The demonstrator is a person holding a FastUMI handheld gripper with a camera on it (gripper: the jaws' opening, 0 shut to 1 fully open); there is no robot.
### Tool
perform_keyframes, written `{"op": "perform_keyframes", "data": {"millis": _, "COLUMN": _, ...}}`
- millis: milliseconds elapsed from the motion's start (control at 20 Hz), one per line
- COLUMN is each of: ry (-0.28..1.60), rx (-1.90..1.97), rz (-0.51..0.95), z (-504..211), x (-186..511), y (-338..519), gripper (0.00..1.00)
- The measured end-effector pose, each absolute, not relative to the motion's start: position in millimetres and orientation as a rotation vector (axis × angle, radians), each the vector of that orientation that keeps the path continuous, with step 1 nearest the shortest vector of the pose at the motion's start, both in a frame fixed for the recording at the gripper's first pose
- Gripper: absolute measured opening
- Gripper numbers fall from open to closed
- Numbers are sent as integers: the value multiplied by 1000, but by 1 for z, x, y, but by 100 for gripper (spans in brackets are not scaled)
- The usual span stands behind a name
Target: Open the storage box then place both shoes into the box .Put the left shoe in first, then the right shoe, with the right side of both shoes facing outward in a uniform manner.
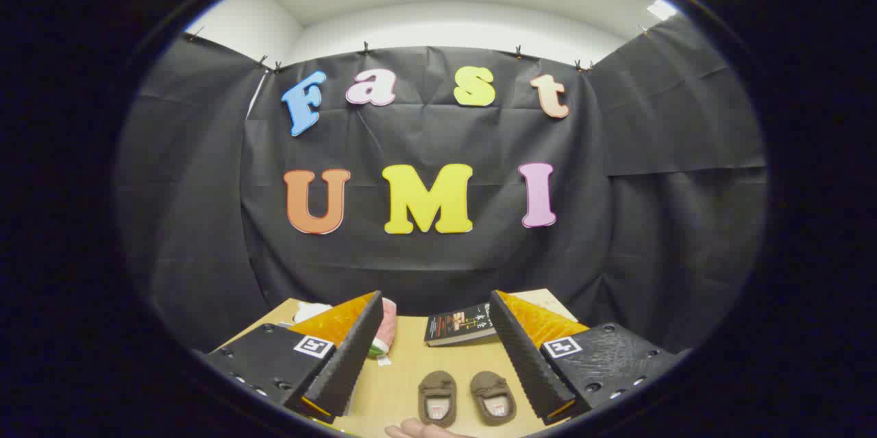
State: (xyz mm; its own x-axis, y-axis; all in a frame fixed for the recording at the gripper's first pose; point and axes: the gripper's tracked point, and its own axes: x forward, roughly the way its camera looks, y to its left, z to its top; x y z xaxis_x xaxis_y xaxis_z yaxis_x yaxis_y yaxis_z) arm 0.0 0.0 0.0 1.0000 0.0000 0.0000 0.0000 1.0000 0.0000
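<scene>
Shoes (466, 398) are what we are seeing on the wooden table (404, 362), two small brown ones lying side by side. Our gripper (436, 335) is hovering with fingers spread wide, holding nothing, the shoes lying between them. Beyond the shoes a book (459, 323) is lying, and a pink bundle (385, 328) is sitting near the left finger. A hand (421, 430) is just beside the shoes.
</scene>
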Motion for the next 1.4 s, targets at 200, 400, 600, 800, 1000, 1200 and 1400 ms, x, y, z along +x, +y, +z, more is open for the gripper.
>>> {"op": "perform_keyframes", "data": {"millis": 200, "ry": 29, "rx": -8, "rz": -1, "z": -7, "x": 14, "y": -11, "gripper": 95}}
{"op": "perform_keyframes", "data": {"millis": 400, "ry": 49, "rx": -19, "rz": 0, "z": -21, "x": 28, "y": -25, "gripper": 95}}
{"op": "perform_keyframes", "data": {"millis": 600, "ry": 89, "rx": -11, "rz": 3, "z": -46, "x": 45, "y": -36, "gripper": 95}}
{"op": "perform_keyframes", "data": {"millis": 800, "ry": 148, "rx": 5, "rz": 30, "z": -76, "x": 69, "y": -36, "gripper": 95}}
{"op": "perform_keyframes", "data": {"millis": 1000, "ry": 237, "rx": 16, "rz": 130, "z": -112, "x": 95, "y": -9, "gripper": 95}}
{"op": "perform_keyframes", "data": {"millis": 1200, "ry": 356, "rx": 65, "rz": 260, "z": -156, "x": 115, "y": 33, "gripper": 95}}
{"op": "perform_keyframes", "data": {"millis": 1400, "ry": 560, "rx": 228, "rz": 463, "z": -206, "x": 118, "y": 95, "gripper": 96}}
